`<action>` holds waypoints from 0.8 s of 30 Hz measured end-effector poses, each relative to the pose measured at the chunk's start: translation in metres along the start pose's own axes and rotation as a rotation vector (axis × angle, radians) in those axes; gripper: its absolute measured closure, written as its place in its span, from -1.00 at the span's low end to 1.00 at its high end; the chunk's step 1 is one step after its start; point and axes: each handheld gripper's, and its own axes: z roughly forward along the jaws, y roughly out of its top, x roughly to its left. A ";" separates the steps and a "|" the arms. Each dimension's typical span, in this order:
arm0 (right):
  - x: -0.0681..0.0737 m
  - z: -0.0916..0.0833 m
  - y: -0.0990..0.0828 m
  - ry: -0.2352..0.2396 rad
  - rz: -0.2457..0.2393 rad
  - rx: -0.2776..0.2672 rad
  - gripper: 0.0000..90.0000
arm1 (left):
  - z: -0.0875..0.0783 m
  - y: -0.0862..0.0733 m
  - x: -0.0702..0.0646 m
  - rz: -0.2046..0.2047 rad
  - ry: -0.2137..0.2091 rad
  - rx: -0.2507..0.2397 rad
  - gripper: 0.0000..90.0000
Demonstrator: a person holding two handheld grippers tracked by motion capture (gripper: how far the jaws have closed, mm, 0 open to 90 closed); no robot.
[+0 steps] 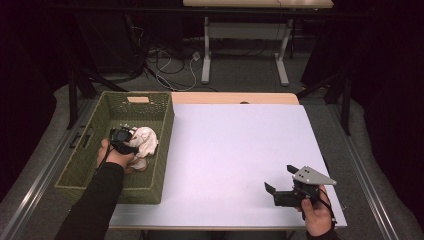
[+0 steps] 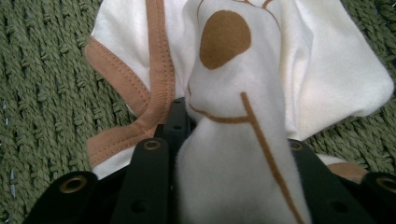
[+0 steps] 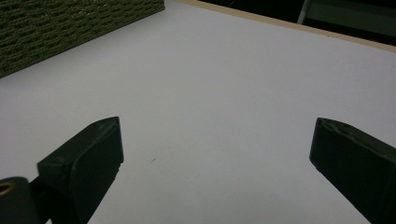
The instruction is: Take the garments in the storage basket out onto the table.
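While basket walls (image 1: 165,145) hem it, left hand-held gripper (image 1: 131,145) pinching cream garment (image 2: 243,140); right hand-held gripper (image 1: 280,180) spread.

Soft cream cloth (image 2: 233,154) (brown-trimmed) in rough woven basket (image 2: 42,93).

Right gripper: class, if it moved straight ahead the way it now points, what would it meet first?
Probably the woven green basket's side wall. The right gripper, jaws open, points across bare white tabletop toward it, though depth is hard to judge.
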 end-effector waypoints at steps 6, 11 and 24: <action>0.000 0.001 0.000 0.000 0.000 0.001 -0.94 | -0.004 0.002 0.001 -0.015 -0.005 0.004 0.67; 0.000 0.001 0.000 -0.003 0.001 0.002 -0.94 | -0.009 0.004 0.002 -0.040 -0.023 -0.026 0.69; 0.000 0.001 0.000 -0.007 -0.002 0.004 -0.94 | -0.030 0.013 0.005 -0.069 -0.035 -0.089 0.69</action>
